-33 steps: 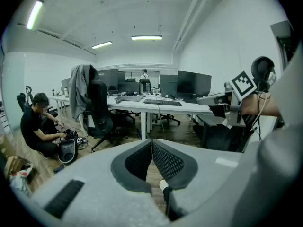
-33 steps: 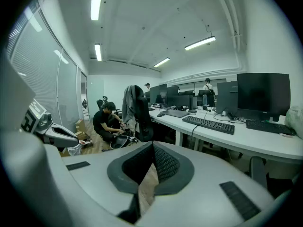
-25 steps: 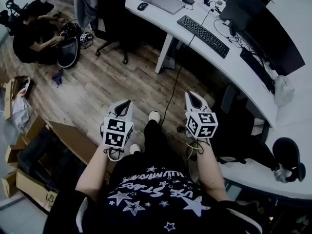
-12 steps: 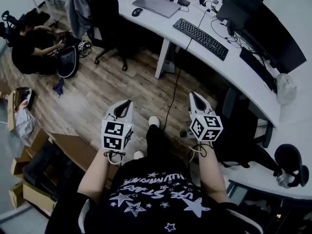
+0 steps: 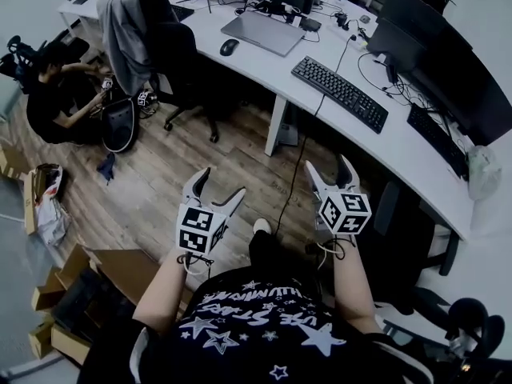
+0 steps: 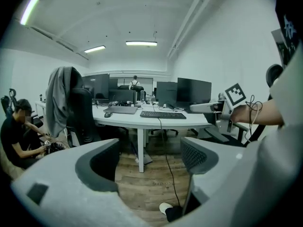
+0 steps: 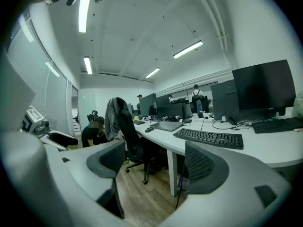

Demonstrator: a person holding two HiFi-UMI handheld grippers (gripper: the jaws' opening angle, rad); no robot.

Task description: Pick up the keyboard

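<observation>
Keyboard [image 5: 340,94], black and full-sized, lies flat on the white desk [image 5: 272,66], far ahead of both grippers, right of the closed laptop [image 5: 260,32] and mouse [image 5: 230,47]. A cord [image 5: 346,45] runs from its far edge toward the monitors. It looks like a light, stiff plastic slab, thin at the edges, with keys that would shift under a pinch. The short ends, or the bare near rim, seem the safest places to grip it, and the cord may tug as it lifts. The left gripper [image 5: 223,182] and right gripper [image 5: 328,165] hang over the wooden floor [image 5: 200,146], well short of the desk. Both have just been spreading their jaws, which stand apart with nothing between them.
</observation>
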